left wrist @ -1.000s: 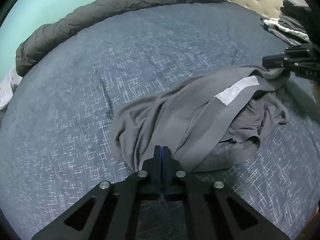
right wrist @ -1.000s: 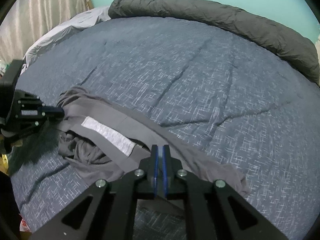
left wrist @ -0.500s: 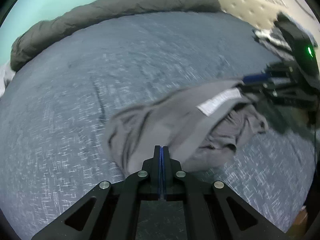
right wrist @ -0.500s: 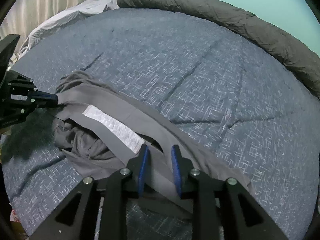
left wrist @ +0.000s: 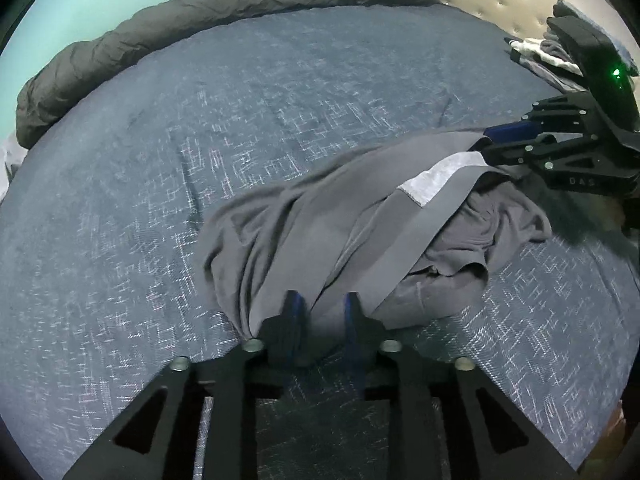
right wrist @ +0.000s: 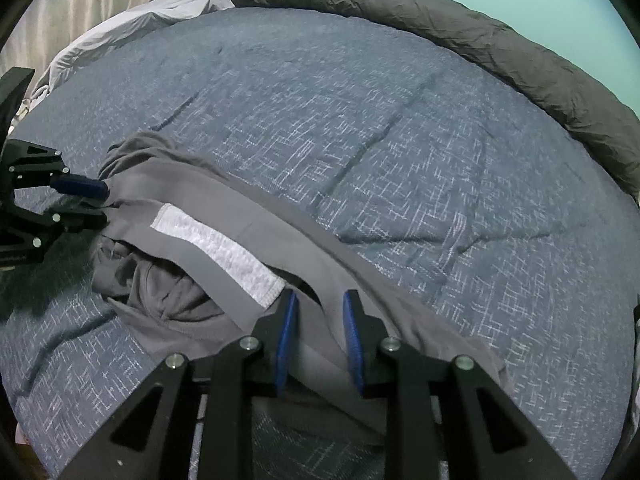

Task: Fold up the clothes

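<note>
A crumpled grey garment [left wrist: 360, 236] with a wide waistband and a white label [left wrist: 440, 176] lies on the blue patterned bed; it also shows in the right wrist view [right wrist: 248, 264]. My left gripper [left wrist: 320, 308] is open with its jaws apart over one end of the waistband. My right gripper [right wrist: 318, 308] is open over the other end. Each gripper shows in the other's view: the right one [left wrist: 504, 140] at the far end of the waistband, the left one [right wrist: 96, 200] likewise, jaws parted.
A rolled dark grey duvet [left wrist: 200, 12] lies along the far edge of the bed [left wrist: 120, 200] against a teal wall. Folded clothes [left wrist: 540, 52] sit by the beige headboard at upper right. A light grey sheet [right wrist: 140, 20] and curtain are at upper left in the right wrist view.
Both grippers were shut on the waistband ends a second ago. The right one opened first, then the left, and the garment settled onto the bed.
</note>
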`<act>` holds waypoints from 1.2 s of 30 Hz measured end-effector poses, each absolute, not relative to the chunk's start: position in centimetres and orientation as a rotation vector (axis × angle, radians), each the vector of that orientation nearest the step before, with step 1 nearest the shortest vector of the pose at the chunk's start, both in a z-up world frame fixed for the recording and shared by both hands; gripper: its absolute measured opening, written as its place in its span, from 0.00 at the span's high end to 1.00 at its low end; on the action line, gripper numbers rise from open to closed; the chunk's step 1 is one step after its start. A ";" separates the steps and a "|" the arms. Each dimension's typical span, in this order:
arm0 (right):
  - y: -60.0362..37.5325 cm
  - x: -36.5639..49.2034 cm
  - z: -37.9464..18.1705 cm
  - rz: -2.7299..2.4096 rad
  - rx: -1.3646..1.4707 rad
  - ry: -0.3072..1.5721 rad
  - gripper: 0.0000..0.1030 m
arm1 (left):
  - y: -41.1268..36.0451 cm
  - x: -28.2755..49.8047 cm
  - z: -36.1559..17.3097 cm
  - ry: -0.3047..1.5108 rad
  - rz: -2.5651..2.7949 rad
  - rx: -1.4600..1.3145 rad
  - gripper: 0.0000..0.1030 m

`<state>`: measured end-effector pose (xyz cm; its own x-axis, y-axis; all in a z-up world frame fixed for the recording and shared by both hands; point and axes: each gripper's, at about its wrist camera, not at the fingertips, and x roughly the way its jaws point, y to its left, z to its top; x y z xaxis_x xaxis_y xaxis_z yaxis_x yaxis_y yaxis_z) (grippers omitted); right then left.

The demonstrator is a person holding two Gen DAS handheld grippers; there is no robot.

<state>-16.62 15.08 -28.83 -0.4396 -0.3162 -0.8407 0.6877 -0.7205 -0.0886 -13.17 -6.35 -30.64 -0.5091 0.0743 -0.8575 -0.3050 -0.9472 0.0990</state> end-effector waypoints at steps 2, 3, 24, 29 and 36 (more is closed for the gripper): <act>15.1 -16.6 -28.8 -2.172 1.143 0.568 0.77 | -6.3 -13.3 -30.7 0.351 2.527 -1.422 0.63; 15.1 -16.6 -28.8 -2.172 1.143 0.567 0.77 | -6.3 -13.4 -30.8 0.352 2.527 -1.423 0.63; 16.4 -16.7 -27.9 -2.185 1.116 0.477 0.98 | -8.0 -13.7 -29.8 0.468 2.615 -1.372 0.93; 17.1 -16.5 -26.6 -2.227 1.070 0.441 0.99 | -8.3 -13.5 -28.9 0.421 2.635 -1.349 0.93; 18.2 -16.0 -25.4 -2.246 1.041 0.413 0.99 | -8.8 -12.8 -27.6 0.354 2.644 -1.324 0.93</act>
<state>-16.04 18.17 -25.36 -0.4960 -0.4055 -0.7678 0.6522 -0.7577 -0.0212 -12.79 -8.79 -27.63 -0.5939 0.0394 -0.8036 -0.2492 -0.9587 0.1372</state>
